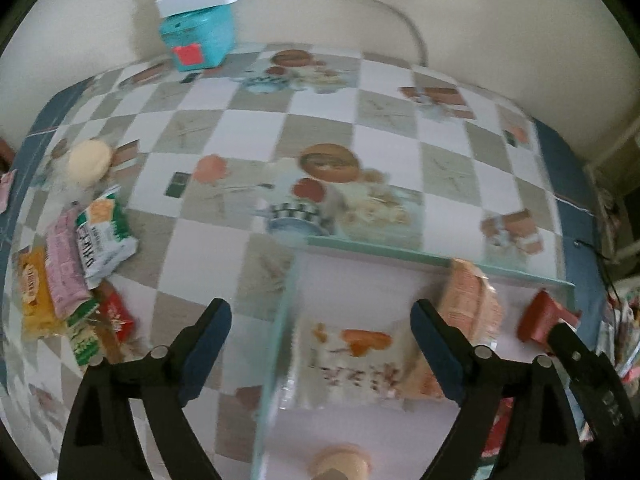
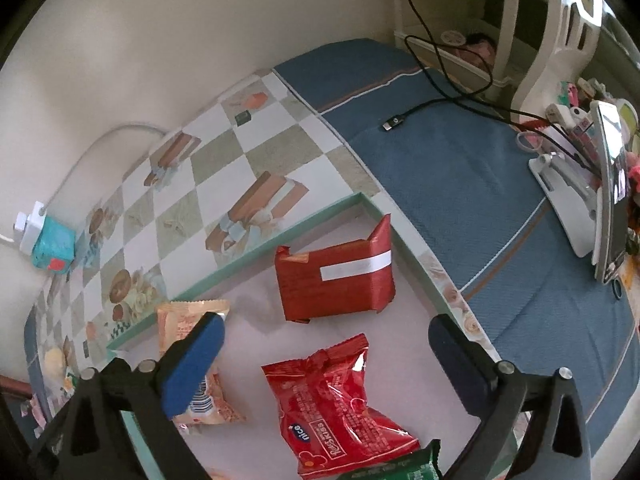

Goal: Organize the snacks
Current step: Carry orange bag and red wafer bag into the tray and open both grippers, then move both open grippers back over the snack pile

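Both the left gripper [image 1: 320,344] and right gripper [image 2: 326,354] are held wide open, empty, above the glass tray [image 2: 240,258] where snacks are collected.

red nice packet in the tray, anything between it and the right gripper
Nothing visible. The right gripper is open over the tray, and the red nice packet lies uncovered below it; a green packet only overlaps its near corner.

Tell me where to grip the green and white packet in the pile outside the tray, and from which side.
Take the green and white packet across its narrow width near the top crimped end, from above with the left gripper. It lies on top of the pile, tilted, its upper end clear of the pink packet beside it.
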{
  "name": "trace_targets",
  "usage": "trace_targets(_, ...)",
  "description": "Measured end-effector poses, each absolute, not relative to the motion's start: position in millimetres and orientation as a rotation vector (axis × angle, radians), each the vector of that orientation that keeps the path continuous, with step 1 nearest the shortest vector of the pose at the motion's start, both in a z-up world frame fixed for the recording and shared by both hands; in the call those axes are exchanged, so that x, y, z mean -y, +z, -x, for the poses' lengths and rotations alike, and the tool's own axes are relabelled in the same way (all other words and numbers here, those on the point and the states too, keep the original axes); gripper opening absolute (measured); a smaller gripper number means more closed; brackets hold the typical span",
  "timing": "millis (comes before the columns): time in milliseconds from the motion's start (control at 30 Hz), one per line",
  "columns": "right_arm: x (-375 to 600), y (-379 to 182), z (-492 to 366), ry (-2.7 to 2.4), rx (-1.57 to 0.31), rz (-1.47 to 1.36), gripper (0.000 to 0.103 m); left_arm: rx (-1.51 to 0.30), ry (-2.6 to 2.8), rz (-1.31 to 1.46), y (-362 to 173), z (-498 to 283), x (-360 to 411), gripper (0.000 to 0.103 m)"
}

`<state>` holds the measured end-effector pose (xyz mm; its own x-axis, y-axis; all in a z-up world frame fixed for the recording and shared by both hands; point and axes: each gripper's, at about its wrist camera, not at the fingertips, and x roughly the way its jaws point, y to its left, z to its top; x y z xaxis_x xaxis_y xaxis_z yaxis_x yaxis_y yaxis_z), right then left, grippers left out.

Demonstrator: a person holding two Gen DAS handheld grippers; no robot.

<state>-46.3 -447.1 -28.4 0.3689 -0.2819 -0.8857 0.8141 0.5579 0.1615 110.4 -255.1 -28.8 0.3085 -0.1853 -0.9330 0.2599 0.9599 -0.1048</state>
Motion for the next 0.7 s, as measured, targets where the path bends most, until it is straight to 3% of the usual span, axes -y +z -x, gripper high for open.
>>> trace_targets(700,421.1,-10.4,30.7,-0.762,-0.956,-0.578,0.103,-1.178,-0.234,-0.119,-12.1,-125.3,227.4,0.098)
